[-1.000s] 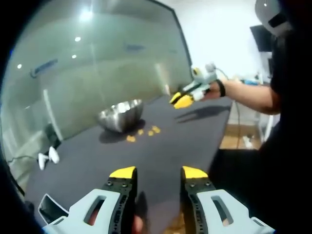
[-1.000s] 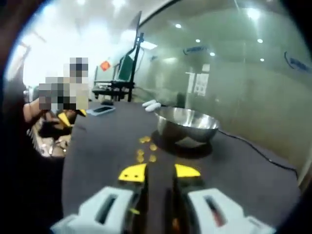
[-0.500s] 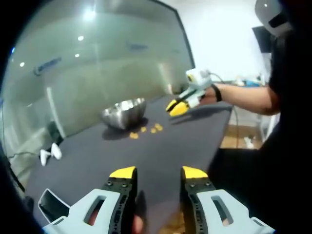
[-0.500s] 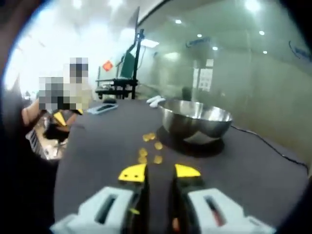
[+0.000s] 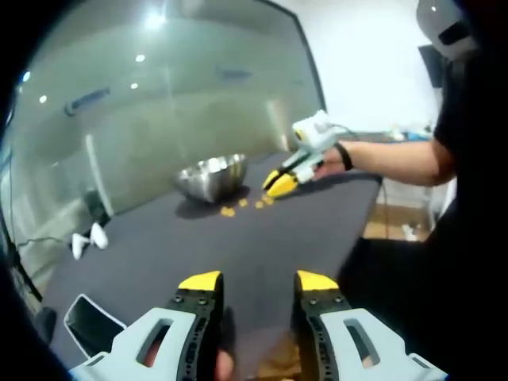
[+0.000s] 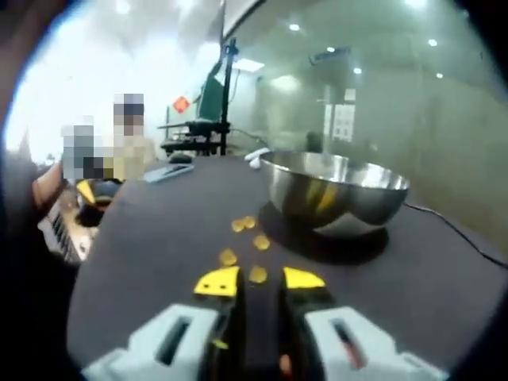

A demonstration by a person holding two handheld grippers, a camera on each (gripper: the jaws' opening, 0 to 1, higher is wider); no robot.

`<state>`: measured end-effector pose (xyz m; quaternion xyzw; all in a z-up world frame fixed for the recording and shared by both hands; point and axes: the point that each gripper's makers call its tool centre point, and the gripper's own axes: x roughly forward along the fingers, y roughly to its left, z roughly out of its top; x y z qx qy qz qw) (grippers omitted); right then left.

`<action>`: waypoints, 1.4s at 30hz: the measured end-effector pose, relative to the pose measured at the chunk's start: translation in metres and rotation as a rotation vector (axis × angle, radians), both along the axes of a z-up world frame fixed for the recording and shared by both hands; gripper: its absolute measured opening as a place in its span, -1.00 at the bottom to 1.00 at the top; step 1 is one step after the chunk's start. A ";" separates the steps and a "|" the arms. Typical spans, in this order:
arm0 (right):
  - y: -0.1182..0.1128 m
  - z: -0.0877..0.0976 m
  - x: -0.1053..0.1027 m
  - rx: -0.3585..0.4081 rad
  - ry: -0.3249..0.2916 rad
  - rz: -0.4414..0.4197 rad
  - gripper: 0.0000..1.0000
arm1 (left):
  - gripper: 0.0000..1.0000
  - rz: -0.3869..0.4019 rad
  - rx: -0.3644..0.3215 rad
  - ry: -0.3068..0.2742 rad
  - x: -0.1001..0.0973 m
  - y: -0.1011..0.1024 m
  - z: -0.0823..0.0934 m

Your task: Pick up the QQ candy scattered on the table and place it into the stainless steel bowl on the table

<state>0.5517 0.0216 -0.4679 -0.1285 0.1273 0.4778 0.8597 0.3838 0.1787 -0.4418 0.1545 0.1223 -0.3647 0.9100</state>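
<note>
A: Where are the candies (image 6: 242,238)?
B: On the dark tabletop (image 6: 143,262), just beside the bowl (image 6: 337,190). The nearest piece lies right by the right hand-held gripper (image 6: 259,279) tips.
A: And its jaws?
B: Parted, holding nothing. The left hand-held gripper (image 5: 258,279) is also agape and empty, well away from the bowl, near the tabletop's edge.

My left gripper (image 5: 258,280) has pale grey slotted arms, black ridged jaws and bright yellow tips. My right gripper (image 6: 259,279) is built the same way, yellow-tipped on black over grey. I wear a dark top and a black band (image 5: 342,155) on my wrist.
</note>
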 end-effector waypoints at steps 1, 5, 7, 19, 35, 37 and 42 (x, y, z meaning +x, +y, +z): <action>0.001 -0.001 0.000 0.000 0.001 0.003 -0.61 | -0.26 0.002 0.000 0.001 0.000 0.000 0.000; 0.003 -0.005 0.004 -0.010 -0.001 0.009 -0.61 | -0.26 0.004 -0.002 0.004 0.001 0.001 -0.001; 0.003 -0.007 0.005 -0.013 0.005 0.012 -0.62 | -0.26 0.006 0.000 0.006 0.001 0.002 -0.002; 0.010 -0.010 0.004 -0.023 0.002 0.060 -0.80 | -0.26 0.000 0.002 0.011 0.001 -0.002 -0.003; 0.011 -0.011 0.005 -0.016 0.015 0.053 -0.82 | -0.26 -0.010 0.007 0.004 -0.001 -0.004 0.000; 0.011 -0.010 0.005 -0.018 0.000 0.054 -0.82 | -0.26 -0.013 0.008 0.004 -0.001 -0.005 0.000; 0.007 -0.003 0.004 -0.008 -0.055 0.054 -0.82 | -0.26 -0.017 0.013 0.006 -0.001 -0.006 -0.001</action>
